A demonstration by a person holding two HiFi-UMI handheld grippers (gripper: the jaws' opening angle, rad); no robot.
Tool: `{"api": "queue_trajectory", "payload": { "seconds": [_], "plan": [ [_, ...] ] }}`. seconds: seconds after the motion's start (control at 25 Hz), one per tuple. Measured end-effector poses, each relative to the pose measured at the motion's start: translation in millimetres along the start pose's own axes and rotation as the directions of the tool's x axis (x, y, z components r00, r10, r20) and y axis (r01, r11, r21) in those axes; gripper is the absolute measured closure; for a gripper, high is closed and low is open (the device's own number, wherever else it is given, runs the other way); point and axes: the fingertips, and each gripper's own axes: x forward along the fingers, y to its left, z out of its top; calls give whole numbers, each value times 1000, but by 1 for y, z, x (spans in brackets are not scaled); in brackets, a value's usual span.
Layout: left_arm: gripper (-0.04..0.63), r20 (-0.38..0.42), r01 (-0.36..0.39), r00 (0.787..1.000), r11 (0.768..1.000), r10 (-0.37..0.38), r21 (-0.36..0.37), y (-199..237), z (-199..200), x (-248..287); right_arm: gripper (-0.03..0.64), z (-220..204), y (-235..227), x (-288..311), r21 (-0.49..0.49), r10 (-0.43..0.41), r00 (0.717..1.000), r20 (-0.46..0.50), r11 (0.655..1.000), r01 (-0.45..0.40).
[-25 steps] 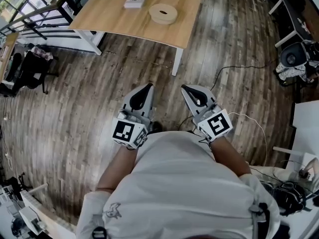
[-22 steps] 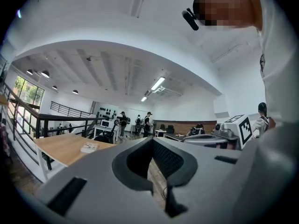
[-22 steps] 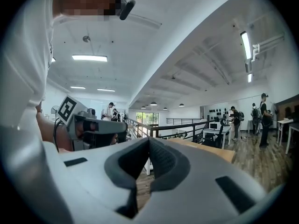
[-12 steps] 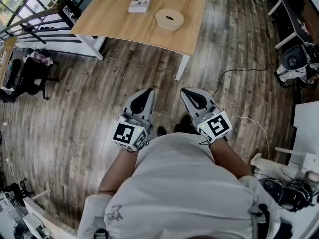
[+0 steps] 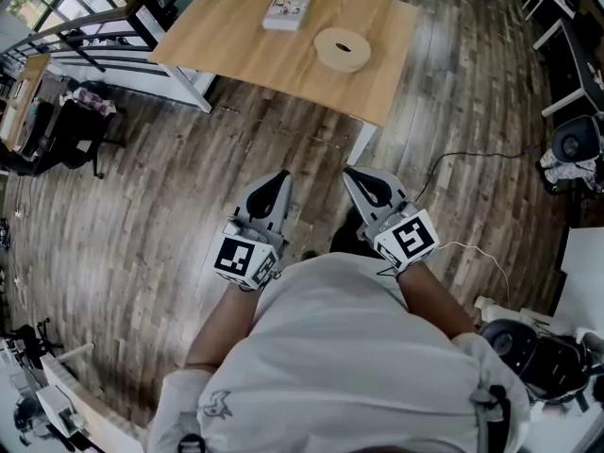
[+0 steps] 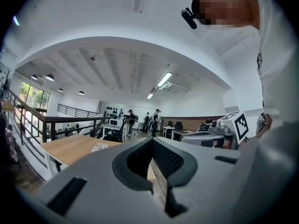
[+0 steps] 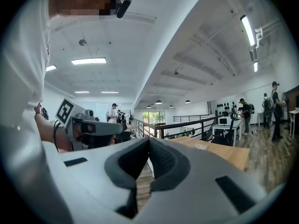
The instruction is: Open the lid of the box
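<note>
jaws of the left gripper (image 5: 280, 174) sit pressed together, empty; the right gripper (image 5: 350, 169) is likewise closed on nothing. well ahead of both, on the pale wooden table (image 5: 236, 41), lies the flat rectangular white box (image 5: 287, 10), a round wooden ring (image 5: 343, 49) just right of it.

Left gripper (image 5: 280, 177) and right gripper (image 5: 352, 172) side by side; light wooden rectangular table (image 5: 236, 41) well ahead of both. On it: round tan flat box (image 5: 343, 49) ahead of right gripper; flat white rectangular box (image 5: 287, 10) ahead of left gripper, farther off
</note>
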Motion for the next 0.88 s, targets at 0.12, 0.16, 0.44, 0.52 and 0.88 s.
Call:
{"api": "queue_trajectory", "payload": {
  "seconds": [0.12, 0.16, 0.44, 0.52, 0.88],
  "plan": [
    [591, -11, -26, 1000, 1000, 26, -12, 14, -1, 30, 612, -1, -31, 16, 8, 22, 1000, 4, 1000, -22],
    [591, -14, -28, 1000, 999, 28, -16, 18, -1, 43, 612, 0, -44, 21, 13, 25, 1000, 4, 1000, -25],
    [591, -43, 5, 999, 1000, -5, 8, 29, -7, 143, 612, 2, -150, 38, 25, 0, 1000, 16, 1000, 0],
    [591, -54, 13, 998, 1000, -13, 4, 27, -8, 167, 612, 2, -177, 33, 28, -14, 1000, 16, 1000, 14],
    [591, -95, 96, 991, 995, -94, 10, 5, -19, 251, 612, 1, -272, 10, 57, -108, 994, 25, 993, 106]
  ]
}}
